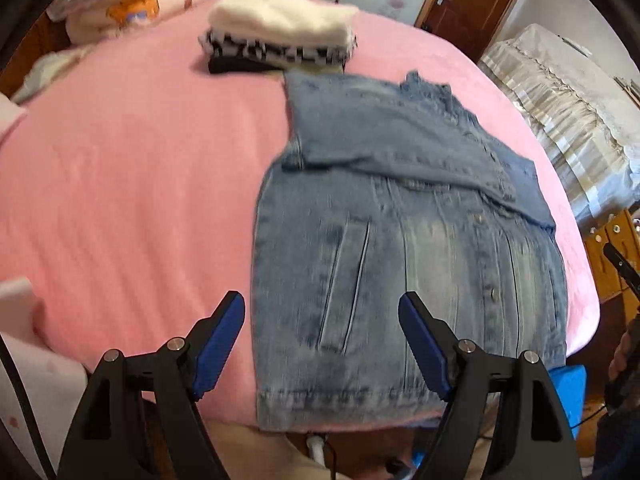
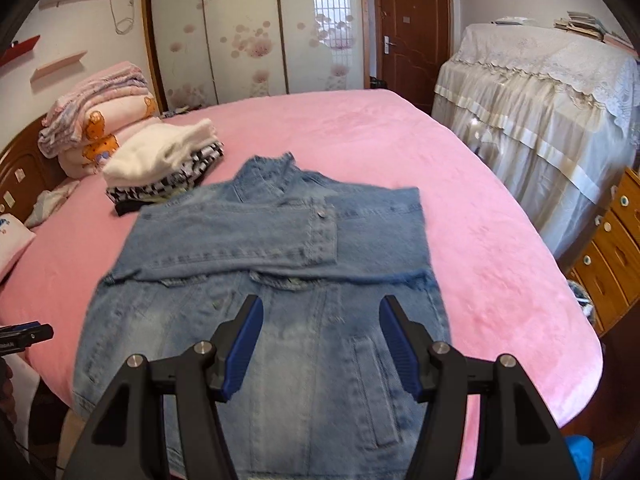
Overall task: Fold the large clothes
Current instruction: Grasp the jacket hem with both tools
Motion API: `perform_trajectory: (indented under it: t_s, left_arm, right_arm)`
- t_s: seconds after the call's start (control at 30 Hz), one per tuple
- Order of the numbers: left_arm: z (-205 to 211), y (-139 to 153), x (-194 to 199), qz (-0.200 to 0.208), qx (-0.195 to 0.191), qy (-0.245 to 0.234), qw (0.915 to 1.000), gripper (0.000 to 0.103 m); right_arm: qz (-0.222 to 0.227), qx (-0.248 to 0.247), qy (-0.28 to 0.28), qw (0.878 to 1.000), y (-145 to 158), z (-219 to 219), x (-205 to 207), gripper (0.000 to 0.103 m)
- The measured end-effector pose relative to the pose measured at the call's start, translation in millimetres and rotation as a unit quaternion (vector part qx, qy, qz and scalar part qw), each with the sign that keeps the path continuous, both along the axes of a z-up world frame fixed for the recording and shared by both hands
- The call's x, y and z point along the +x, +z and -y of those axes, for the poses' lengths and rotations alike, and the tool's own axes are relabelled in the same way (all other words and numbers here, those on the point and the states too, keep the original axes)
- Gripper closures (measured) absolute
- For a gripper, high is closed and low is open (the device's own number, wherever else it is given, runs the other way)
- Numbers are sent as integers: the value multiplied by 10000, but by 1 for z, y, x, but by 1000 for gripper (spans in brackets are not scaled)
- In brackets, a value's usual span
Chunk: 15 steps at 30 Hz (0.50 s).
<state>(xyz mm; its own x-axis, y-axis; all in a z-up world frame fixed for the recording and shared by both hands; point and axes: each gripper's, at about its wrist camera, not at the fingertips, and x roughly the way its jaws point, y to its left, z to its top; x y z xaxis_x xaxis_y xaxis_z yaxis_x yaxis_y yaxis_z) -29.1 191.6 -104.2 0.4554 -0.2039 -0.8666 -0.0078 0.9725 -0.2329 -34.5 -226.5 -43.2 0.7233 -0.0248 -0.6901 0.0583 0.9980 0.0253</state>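
A light blue denim jacket lies flat, front up, on the pink bed, with both sleeves folded across its chest. It also shows in the right wrist view, where the sleeve cuff lies over the middle. My left gripper is open and empty, hovering above the jacket's hem on its left side. My right gripper is open and empty, hovering above the jacket's lower front. Neither gripper touches the cloth.
A stack of folded clothes, white on top and checkered below, sits on the pink bed behind the jacket; it also shows in the left wrist view. Folded quilts lie at the headboard. A lace-covered cabinet and wooden drawers stand at the right.
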Motion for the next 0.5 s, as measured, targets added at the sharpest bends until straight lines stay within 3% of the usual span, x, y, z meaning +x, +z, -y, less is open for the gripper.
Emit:
perform_trajectory:
  t_s: [0.27, 0.5]
  left_arm:
    - [-14, -54, -13, -358, -317, -51, 9988, 25]
    - [-23, -80, -16, -502, -533, -25, 9973, 25]
  right_arm:
    - [-519, -19, -300, 9982, -45, 39, -28, 42]
    - [-1005, 192, -443, 9938, -85, 69, -46, 42]
